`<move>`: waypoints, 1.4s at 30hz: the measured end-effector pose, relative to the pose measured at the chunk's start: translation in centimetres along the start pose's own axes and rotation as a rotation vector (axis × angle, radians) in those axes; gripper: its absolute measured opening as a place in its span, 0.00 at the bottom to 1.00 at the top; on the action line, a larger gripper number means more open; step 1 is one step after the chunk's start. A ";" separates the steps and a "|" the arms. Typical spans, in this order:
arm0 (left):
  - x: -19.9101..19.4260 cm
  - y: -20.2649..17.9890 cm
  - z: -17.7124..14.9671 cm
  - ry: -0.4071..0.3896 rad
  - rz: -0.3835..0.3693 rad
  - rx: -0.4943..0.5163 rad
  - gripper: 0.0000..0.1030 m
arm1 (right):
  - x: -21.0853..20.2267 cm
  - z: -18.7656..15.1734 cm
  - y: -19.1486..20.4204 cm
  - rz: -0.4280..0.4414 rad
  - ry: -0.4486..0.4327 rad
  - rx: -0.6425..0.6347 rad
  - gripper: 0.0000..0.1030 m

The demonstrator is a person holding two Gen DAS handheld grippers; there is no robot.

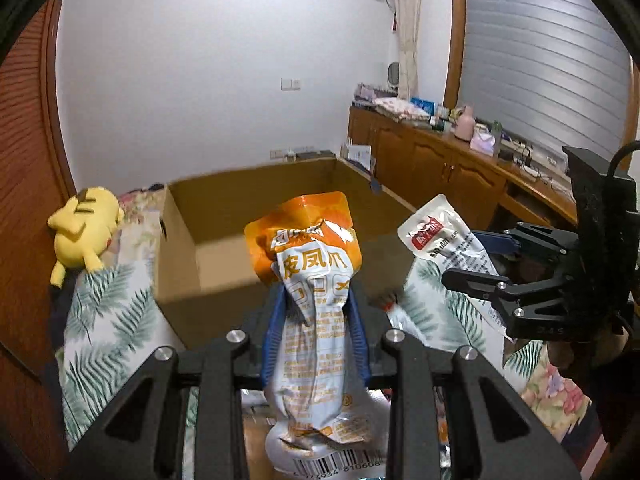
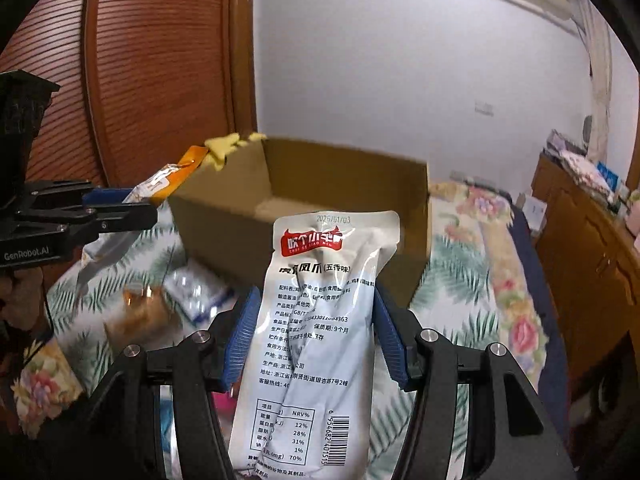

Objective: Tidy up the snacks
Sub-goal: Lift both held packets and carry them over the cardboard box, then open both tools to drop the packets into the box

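Observation:
My left gripper [image 1: 316, 304] is shut on an orange and white snack packet [image 1: 312, 280] and holds it upright in front of an open cardboard box [image 1: 208, 208] on the bed. My right gripper [image 2: 316, 316] is shut on a white snack packet with a red logo [image 2: 320, 320], also raised before the box [image 2: 344, 184]. In the left wrist view the right gripper [image 1: 476, 256] shows at the right with the white packet [image 1: 440, 236]. In the right wrist view the left gripper [image 2: 116, 208] shows at the left with the orange packet [image 2: 168, 180].
More snack packets [image 2: 168, 300] lie on the leaf-print bedspread [image 2: 460, 280] near the box. A yellow plush toy [image 1: 84, 232] lies left of the box. A wooden wardrobe [image 2: 152, 72] stands behind, and a cluttered wooden counter [image 1: 460, 160] runs along the right.

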State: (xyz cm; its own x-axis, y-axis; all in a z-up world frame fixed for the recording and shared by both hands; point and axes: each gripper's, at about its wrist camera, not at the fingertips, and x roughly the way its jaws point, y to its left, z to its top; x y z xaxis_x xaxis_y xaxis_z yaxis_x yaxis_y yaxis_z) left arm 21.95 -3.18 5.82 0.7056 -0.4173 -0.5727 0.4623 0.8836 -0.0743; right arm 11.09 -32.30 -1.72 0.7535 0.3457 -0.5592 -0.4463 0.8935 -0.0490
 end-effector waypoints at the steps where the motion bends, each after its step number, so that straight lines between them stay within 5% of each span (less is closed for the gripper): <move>1: 0.2 0.4 0.6 -0.005 0.002 0.002 0.28 | 0.2 0.6 -0.2 0.001 -0.008 -0.002 0.56; 18: 8.1 6.6 8.8 -0.002 0.103 -0.005 0.29 | 9.6 10.0 -3.2 -0.028 -0.046 -0.004 0.56; 28: 12.2 8.8 8.9 0.047 0.149 -0.011 0.34 | 12.0 11.7 -4.5 -0.094 -0.090 0.023 0.57; 42: 12.7 8.4 7.5 0.098 0.154 -0.016 0.47 | 13.9 10.8 -4.8 -0.119 0.010 0.028 0.66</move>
State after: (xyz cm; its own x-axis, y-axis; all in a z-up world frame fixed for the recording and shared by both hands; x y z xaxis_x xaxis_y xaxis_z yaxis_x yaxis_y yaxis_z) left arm 38.78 -2.61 4.04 0.7117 -0.2545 -0.6548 0.3436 0.9391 0.0084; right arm 28.92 -28.68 -0.33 0.7954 0.2340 -0.5591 -0.3405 0.9357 -0.0928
